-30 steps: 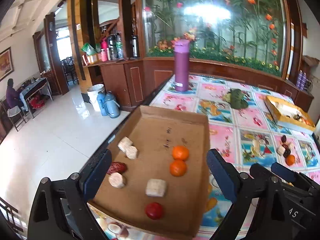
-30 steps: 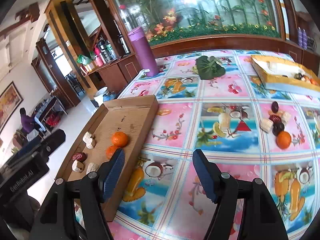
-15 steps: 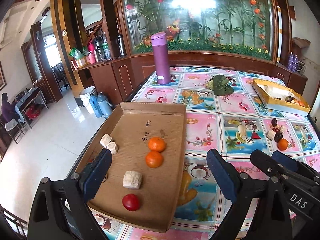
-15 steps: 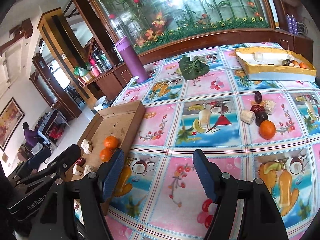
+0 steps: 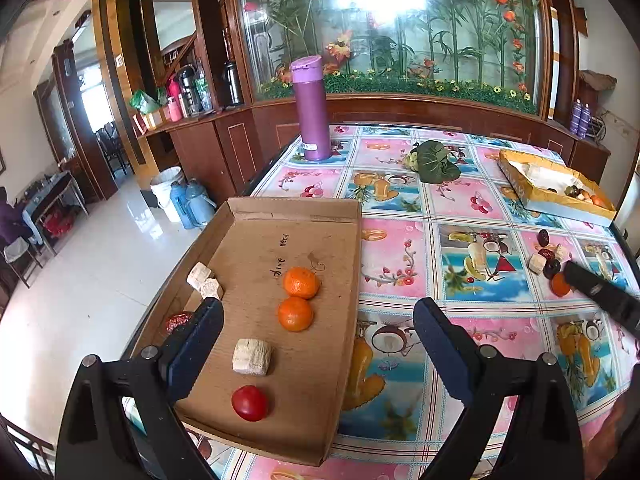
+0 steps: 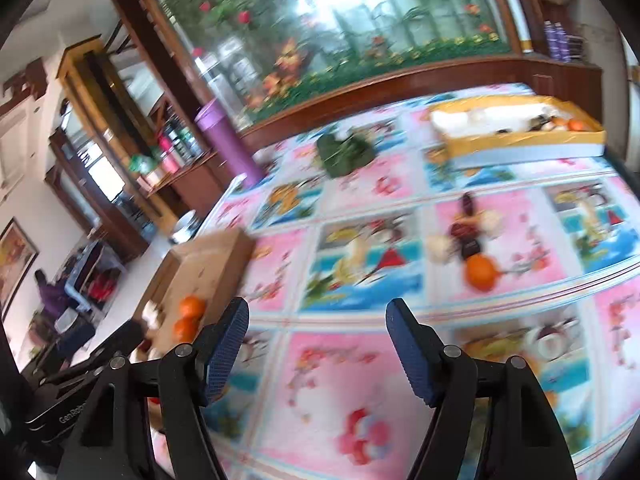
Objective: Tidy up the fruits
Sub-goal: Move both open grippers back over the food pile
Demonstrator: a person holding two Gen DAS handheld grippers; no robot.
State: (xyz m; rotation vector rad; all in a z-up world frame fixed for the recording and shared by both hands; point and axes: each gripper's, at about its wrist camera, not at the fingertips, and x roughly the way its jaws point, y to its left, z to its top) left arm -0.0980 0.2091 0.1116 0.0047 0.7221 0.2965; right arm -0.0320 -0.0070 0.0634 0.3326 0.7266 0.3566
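Observation:
A shallow cardboard tray (image 5: 336, 216) lies at the table's left edge, holding two oranges (image 5: 301, 282), a red tomato (image 5: 249, 403), a red date (image 5: 177, 321) and pale cubes (image 5: 252, 357). My left gripper (image 5: 318, 326) hovers open above the tray's near end, nothing between its fingers. A loose pile further right has an orange (image 6: 481, 272), dark dates (image 6: 466, 240) and pale pieces (image 6: 436, 247). My right gripper (image 6: 318, 322) is open and empty over the tablecloth, short of that pile. Its view is blurred. One right finger (image 5: 600, 292) shows in the left wrist view beside the pile.
A purple flask (image 5: 310, 110) stands at the far left of the table. A green leafy bundle (image 5: 434, 162) lies mid-back. A yellow box (image 5: 556, 200) with more fruit sits at the back right. Beyond the table's left edge is open floor, where a person sits far off.
The right gripper has swung right across the table toward the loose pile, which now appears larger. The left gripper shifted a little rightward over the tray. Both stayed open.

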